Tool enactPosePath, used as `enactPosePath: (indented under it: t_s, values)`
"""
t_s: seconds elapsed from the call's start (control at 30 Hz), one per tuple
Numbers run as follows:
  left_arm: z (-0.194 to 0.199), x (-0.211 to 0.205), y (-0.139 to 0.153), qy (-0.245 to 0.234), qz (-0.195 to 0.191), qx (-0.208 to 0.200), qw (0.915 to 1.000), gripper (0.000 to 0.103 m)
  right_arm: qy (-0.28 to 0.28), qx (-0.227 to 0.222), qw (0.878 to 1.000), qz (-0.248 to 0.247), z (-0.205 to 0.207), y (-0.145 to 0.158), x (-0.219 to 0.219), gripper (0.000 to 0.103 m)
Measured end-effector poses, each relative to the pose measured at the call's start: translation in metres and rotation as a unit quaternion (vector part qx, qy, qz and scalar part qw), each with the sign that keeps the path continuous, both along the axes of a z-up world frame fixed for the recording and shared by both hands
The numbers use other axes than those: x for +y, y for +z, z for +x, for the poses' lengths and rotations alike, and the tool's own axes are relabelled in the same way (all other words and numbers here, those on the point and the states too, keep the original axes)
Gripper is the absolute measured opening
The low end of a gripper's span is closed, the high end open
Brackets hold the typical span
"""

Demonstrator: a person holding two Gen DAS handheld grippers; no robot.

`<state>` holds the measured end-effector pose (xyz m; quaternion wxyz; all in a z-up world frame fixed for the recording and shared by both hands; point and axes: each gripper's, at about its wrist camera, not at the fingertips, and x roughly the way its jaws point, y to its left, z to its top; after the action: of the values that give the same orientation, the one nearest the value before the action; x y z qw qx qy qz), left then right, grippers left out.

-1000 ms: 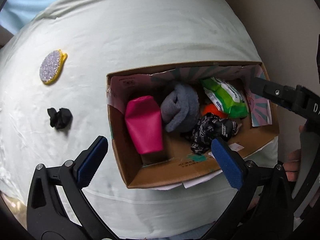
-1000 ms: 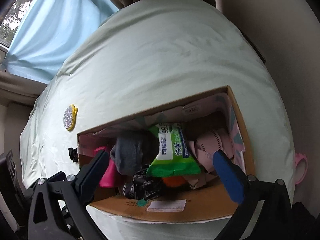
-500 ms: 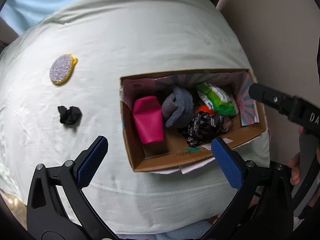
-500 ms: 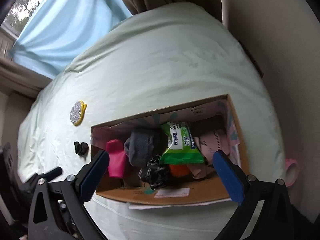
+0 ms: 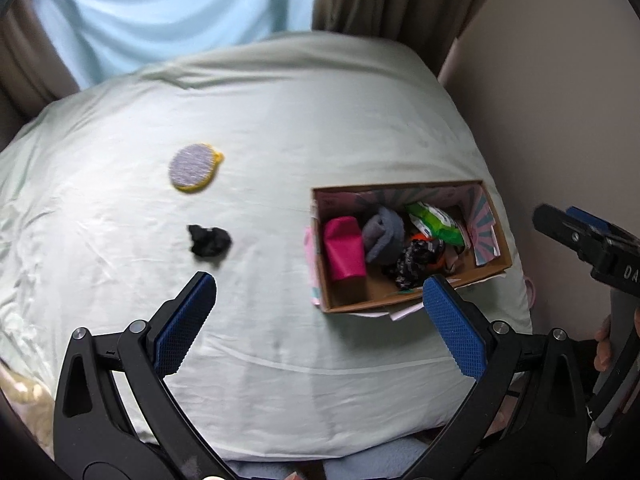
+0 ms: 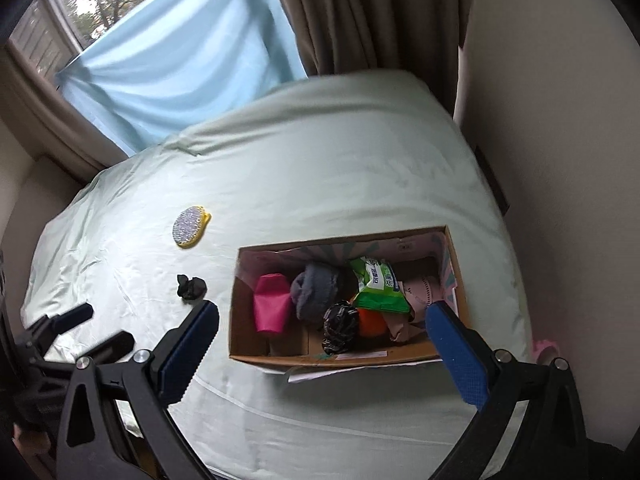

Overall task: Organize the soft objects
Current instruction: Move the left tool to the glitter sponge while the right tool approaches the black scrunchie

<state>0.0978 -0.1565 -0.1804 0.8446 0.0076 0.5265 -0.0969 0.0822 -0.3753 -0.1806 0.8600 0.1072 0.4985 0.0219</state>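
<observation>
In the left wrist view the left tongs [image 5: 320,304] stand spread wide with nothing between their blue pads, low in the frame over the pale green bed sheet [image 5: 280,128]. An open cardboard box [image 5: 496,240] sits right of centre near the bed's right edge, and packed inside it from left to right are a magenta pouch [image 5: 344,250], a rolled grey sock [image 5: 384,234], a black-and-white patterned scrunchie [image 5: 416,260] toward the near wall, something orange [image 5: 420,237] mostly buried, and a green wet-wipes pack [image 5: 436,222] toward the far wall. Left of the box, well apart from it on the bare sheet, lies a crumpled black cloth item [image 5: 210,240], and farther up and to the left a glittery silver oval pad with a yellow rim [image 5: 194,168]. At the right edge of this view the right tongs [image 5: 576,228] show partly, with a person's fingers [image 5: 604,344] on the grip below. In the right wrist view the right tongs [image 6: 322,320] are likewise held wide and empty, low in the frame, framing the near wall of the box [image 6: 280,354]; a pink ribbed item [image 6: 420,292] shows at the box's right end beside the wipes pack [image 6: 378,284]. The black cloth item [image 6: 191,287] lies just left of the box, the glittery pad [image 6: 191,227] above it, and the left tongs [image 6: 98,326] reach in at the lower left. A light blue curtain [image 6: 172,72] and a brown curtain [image 6: 372,20] hang behind the bed.
</observation>
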Motion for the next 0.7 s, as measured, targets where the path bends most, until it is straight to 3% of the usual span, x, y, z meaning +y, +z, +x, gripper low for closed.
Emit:
enactPosePath:
  t_s: [0.2, 0.37, 0.7]
  values:
    - [-0.021, 0.062, 0.028, 0.018, -0.019, -0.030, 0.9992, 0.103, 0.022, -0.032, 0.999, -0.035, -0.026, 0.032, 0.045, 0.103]
    - [-0.032, 0.116, 0.047, 0.022, -0.020, -0.059, 0.9978, 0.103, 0.018, -0.063, 0.998, -0.026, -0.042, 0.049, 0.081, 0.103]
    - [-0.015, 0.209, 0.050, 0.005, -0.022, -0.067, 0.9975, 0.103, 0.009, -0.086, 0.996, -0.026, -0.043, 0.060, 0.176, 0.103]
